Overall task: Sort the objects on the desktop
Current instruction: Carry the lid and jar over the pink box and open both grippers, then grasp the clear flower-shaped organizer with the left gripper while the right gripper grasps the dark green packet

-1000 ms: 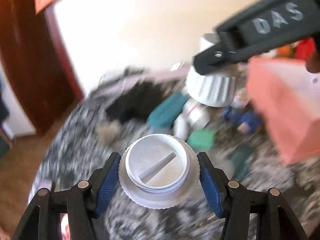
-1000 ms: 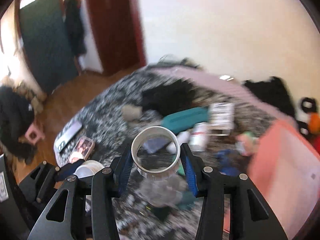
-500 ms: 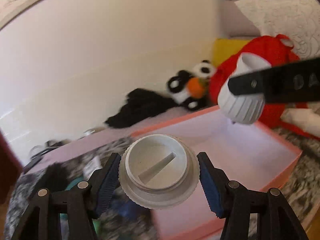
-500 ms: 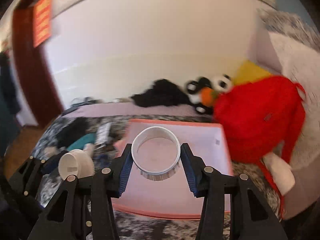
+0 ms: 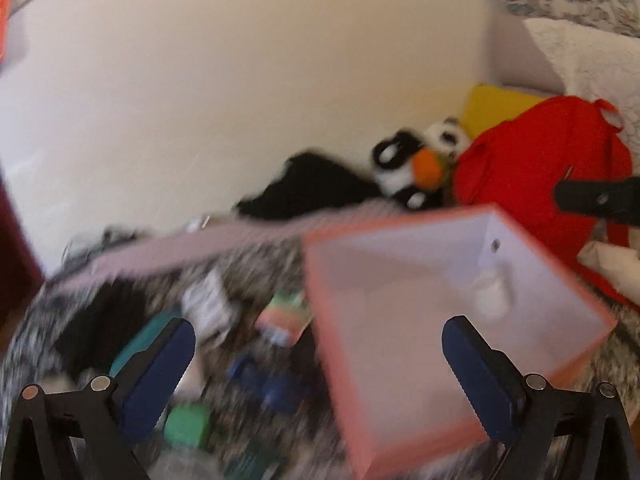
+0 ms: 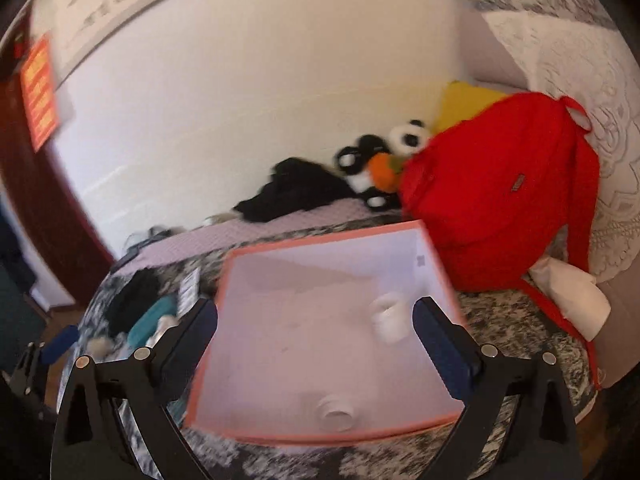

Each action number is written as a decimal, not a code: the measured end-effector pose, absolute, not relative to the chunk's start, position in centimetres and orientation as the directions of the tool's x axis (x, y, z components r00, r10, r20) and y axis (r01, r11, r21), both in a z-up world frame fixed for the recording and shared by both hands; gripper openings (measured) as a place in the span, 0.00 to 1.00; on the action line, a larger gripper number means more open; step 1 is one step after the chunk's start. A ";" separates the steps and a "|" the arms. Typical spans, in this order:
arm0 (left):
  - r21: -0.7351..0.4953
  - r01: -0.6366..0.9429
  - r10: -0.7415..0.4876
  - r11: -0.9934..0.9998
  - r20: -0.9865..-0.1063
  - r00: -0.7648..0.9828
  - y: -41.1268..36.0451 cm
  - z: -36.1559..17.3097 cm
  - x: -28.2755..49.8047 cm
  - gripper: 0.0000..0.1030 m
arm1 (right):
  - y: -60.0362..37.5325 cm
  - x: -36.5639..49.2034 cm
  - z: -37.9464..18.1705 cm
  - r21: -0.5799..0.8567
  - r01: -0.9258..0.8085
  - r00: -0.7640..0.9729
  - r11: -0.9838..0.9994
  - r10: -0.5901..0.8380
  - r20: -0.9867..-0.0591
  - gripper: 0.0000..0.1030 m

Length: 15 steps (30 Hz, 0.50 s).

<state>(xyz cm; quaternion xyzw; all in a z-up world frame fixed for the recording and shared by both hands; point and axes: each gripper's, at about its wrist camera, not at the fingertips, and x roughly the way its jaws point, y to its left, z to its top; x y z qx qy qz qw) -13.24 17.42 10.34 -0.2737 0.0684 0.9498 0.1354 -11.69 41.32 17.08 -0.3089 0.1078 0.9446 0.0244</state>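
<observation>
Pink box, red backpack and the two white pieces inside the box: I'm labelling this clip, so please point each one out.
pink box (image 6: pixel 316 249): right wrist view, far rim.
red backpack (image 6: pixel 492 208): right wrist view, front panel.
white piece near the far corner (image 6: pixel 390 320): right wrist view, its side.
white piece near the front wall (image 6: pixel 336 412): right wrist view, its top.

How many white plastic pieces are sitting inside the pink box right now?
2. One white piece lies toward the far right part of the pink box; the other white piece rests by its near edge. Blur may hide others.
</observation>
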 end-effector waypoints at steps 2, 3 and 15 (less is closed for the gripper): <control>0.050 -0.254 0.181 -0.966 -0.572 -0.800 14.2 8.2 -11.7 0.99 | 37.8 -10.6 16.1 0.173 -0.052 -0.803 -0.984 -0.062 -0.593 0.97; 0.046 -0.231 0.159 -0.972 -0.595 -0.788 12.2 6.7 -10.8 0.99 | 35.9 -10.2 15.3 0.166 -0.019 -0.796 -0.986 -0.086 -0.599 0.97; -0.023 -0.143 0.116 -0.989 -0.722 -0.683 0.5 -4.6 -7.8 0.99 | 18.5 -9.7 0.0 0.200 0.194 -0.545 -0.960 -0.275 -0.792 0.96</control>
